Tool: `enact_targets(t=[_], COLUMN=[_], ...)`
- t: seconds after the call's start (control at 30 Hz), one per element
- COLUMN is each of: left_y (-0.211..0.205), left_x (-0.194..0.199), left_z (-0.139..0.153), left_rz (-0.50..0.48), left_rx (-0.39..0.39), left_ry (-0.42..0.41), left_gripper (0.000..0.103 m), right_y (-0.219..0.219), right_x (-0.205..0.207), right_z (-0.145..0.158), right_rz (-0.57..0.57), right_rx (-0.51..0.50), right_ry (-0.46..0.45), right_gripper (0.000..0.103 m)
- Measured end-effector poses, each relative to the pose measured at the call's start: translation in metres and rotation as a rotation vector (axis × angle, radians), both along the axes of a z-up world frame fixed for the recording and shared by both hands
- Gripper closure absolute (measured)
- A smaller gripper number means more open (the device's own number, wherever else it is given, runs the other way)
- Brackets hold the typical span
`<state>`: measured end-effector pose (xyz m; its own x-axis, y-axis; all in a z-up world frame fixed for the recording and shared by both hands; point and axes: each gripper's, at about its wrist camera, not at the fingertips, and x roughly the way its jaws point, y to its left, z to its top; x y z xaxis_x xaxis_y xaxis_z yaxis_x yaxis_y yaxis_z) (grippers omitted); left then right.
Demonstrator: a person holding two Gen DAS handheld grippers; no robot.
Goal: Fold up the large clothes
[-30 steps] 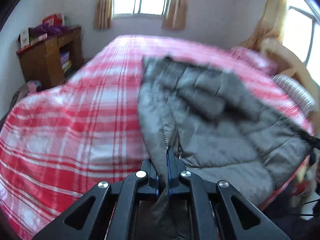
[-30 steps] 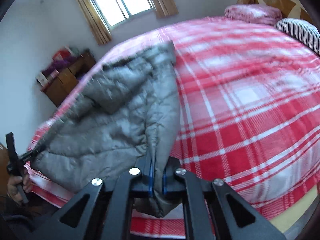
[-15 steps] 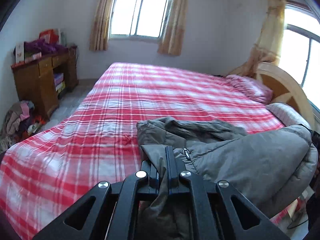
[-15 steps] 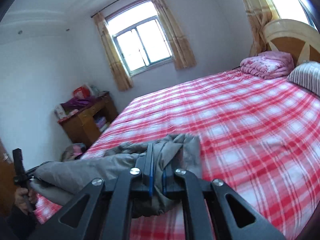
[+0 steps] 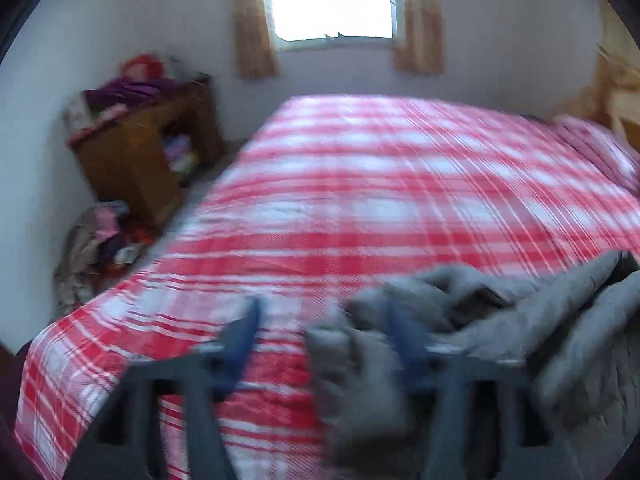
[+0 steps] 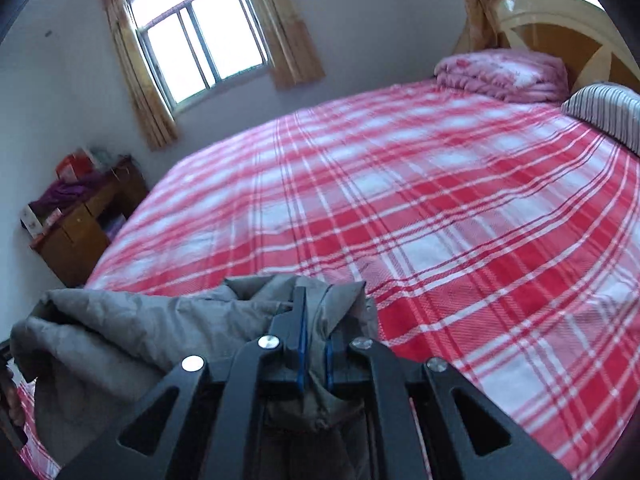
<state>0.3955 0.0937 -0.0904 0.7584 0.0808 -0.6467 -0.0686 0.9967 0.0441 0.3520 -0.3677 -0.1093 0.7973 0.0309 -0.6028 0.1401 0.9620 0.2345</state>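
At the near edge of the plaid bed (image 6: 440, 208), my right hand-held gripper (image 6: 314, 344) is pinching the grey padded jacket (image 6: 120, 340); my left hand-held gripper (image 5: 324, 344) has just been opening, jaws spread, a jacket fold lying loose between them.

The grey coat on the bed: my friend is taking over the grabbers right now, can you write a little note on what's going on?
Left gripper: its jaws have just been opening and stand wide; grey coat cloth is between them, not pinched, though the view is blurred.
Right gripper: shut on the coat's edge.
The coat is bunched at the near edge of the bed with the red plaid bedspread.
Done: coat gathered in a rough heap at the near side.
Left: no neat fold shows yet. Probably lay it flat, smooth it, then finish folding.
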Motion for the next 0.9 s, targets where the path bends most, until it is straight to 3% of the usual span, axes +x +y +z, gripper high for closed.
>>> enact_targets(t=[0.1,0.27,0.33,0.37,0.4,0.5,0.63,0.77,0.9], left_y=[0.022,0.018,0.004,-0.007,-0.018,-0.052,-0.081,-0.115,-0.125], left_x=[-0.009,-0.036,-0.046,-0.048,-0.048,-0.043,-0.041,-0.024,0.014], left_z=[0.006,0.024,0.028,0.028,0.027,0.017,0.011,-0.003,-0.049], left_rz=[0.083,0.333,0.334,0.316,0.296,0.247,0.214,0.185,0.214], left_rx=[-0.022,0.122,0.124,0.147,0.176,0.28,0.292,0.337,0.508], left_ry=[-0.067,-0.147,-0.191,-0.199,-0.197,-0.183,-0.18,-0.162,-0.082], left_gripper=[0.021,0.02,0.013,0.009,0.009,0.009,0.009,0.007,0.006], right_y=[0.0,0.017,0.028,0.034,0.038,0.05,0.064,0.102,0.135], right_x=[0.012,0.023,0.03,0.033,0.037,0.034,0.007,-0.008,0.008], right_z=[-0.008,-0.005,-0.003,-0.001,-0.001,0.007,0.027,0.027,-0.001], right_rz=[0.01,0.043,0.053,0.067,0.068,0.032,-0.069,-0.002,0.091], right_rx=[-0.01,-0.058,-0.074,-0.071,-0.074,-0.143,-0.237,-0.324,-0.376], right_ry=[0.012,0.009,0.01,0.016,0.012,-0.005,-0.051,-0.077,-0.028], right_gripper=[0.086,0.071,0.04,0.013,0.009,0.013,0.013,0.013,0.013])
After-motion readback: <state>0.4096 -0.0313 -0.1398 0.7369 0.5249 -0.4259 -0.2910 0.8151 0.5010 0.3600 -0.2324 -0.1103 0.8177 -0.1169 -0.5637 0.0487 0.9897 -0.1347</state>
